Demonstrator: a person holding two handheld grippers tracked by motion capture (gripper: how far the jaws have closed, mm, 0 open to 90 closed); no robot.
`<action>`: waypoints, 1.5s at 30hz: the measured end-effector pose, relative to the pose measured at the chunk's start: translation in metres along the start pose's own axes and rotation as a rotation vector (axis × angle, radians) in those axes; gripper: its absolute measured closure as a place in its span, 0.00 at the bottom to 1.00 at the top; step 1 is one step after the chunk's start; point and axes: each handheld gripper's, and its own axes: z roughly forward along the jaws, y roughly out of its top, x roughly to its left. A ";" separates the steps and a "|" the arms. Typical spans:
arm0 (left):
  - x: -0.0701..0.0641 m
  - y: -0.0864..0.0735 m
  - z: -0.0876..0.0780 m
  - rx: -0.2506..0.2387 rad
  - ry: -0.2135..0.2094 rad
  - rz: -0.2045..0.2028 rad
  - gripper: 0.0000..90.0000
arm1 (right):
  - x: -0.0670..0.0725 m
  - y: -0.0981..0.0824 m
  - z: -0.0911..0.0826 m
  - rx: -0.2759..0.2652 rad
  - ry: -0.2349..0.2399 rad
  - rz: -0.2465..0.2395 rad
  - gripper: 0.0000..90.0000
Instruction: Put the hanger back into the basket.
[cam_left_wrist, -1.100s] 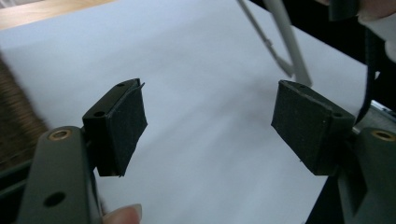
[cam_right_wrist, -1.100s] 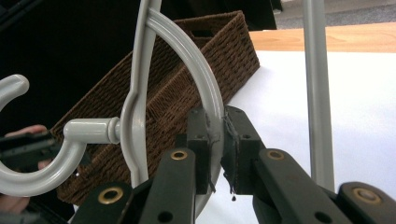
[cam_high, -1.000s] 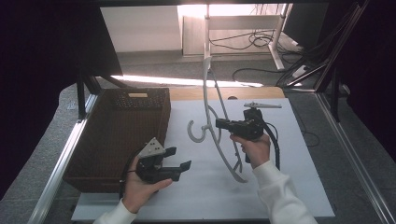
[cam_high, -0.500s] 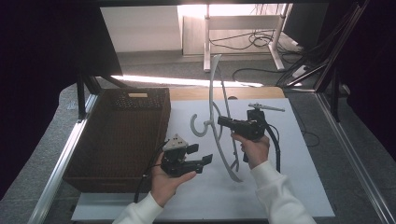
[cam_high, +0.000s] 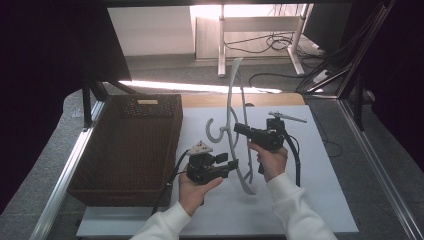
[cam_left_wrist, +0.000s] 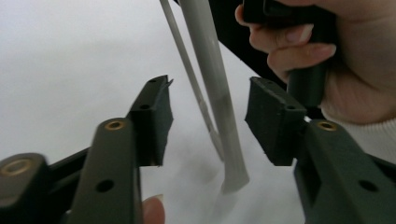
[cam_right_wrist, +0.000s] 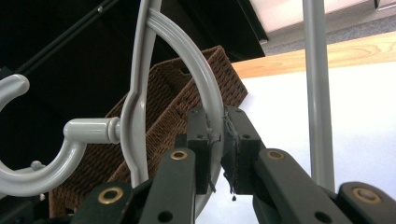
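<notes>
Two claws work a grey hanger over a white worktop (cam_high: 320, 200), beside a brown wicker basket (cam_high: 125, 150).

The hanger (cam_high: 231, 107) stands upright just right of the basket, its lower end near the worktop. The right claw (cam_right_wrist: 218, 140) is clamped tight on its curved shoulder. The left claw (cam_left_wrist: 208, 116), half open, has just been closing around the lower arm, its pads not pressing it.

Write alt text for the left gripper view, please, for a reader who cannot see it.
A grey hanger arm stands between the left gripper's two black jaws, which have just been closing and do not touch it yet. Its tip rests on the white table. Behind, at upper right, a hand grips a black handle.
</notes>
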 end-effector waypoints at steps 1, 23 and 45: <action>0.001 0.001 0.003 -0.008 -0.010 -0.021 0.62 | -0.001 -0.001 0.000 -0.008 -0.001 0.011 0.90; 0.017 0.006 -0.001 -0.003 -0.150 -0.057 0.91 | -0.003 -0.005 0.004 0.010 0.055 0.044 0.88; 0.033 0.022 -0.040 -0.010 -0.188 -0.047 0.91 | 0.005 0.001 -0.025 0.019 -0.050 -0.179 0.50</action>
